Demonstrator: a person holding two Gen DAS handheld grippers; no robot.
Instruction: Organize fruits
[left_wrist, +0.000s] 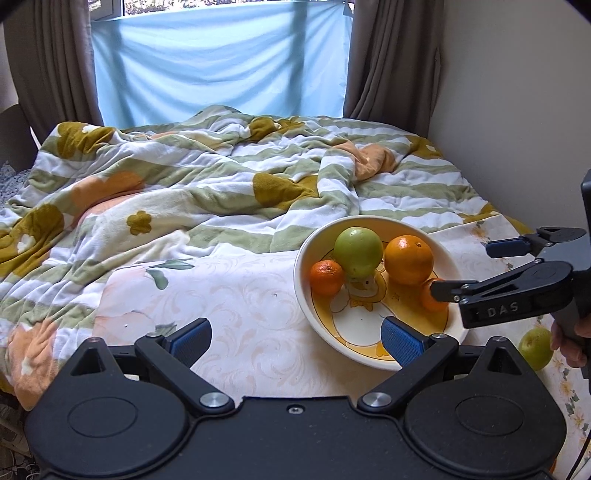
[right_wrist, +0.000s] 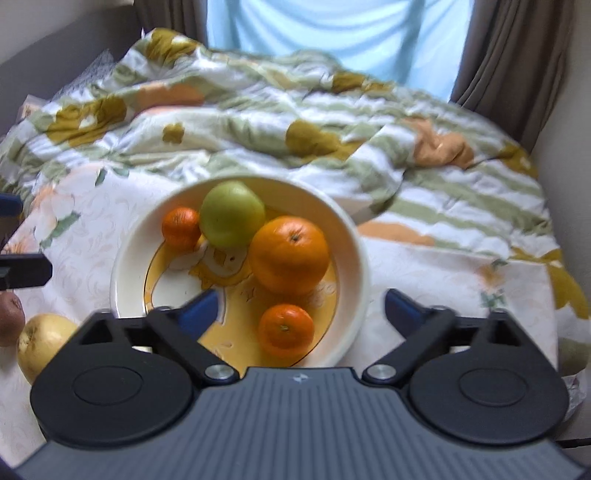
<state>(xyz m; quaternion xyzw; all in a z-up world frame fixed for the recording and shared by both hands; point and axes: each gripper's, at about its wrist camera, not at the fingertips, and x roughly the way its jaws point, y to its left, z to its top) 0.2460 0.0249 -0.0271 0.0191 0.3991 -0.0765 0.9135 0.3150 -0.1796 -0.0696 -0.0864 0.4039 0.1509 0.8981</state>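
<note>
A rumpled striped blanket (left_wrist: 207, 173) covers the bed behind the floral cloth (left_wrist: 243, 314) where I work. On that cloth sits the cream bowl (right_wrist: 354, 236), holding a green apple (right_wrist: 232, 214), a large orange (right_wrist: 290, 254) and two mandarins, one at the far left (right_wrist: 181, 228), one nearest me (right_wrist: 285, 329). My right gripper (right_wrist: 297, 308) hangs spread wide above the bowl, empty; my left gripper (left_wrist: 295, 338) gapes empty beside its rim. A second green fruit (left_wrist: 535, 347) lies outside.
</note>
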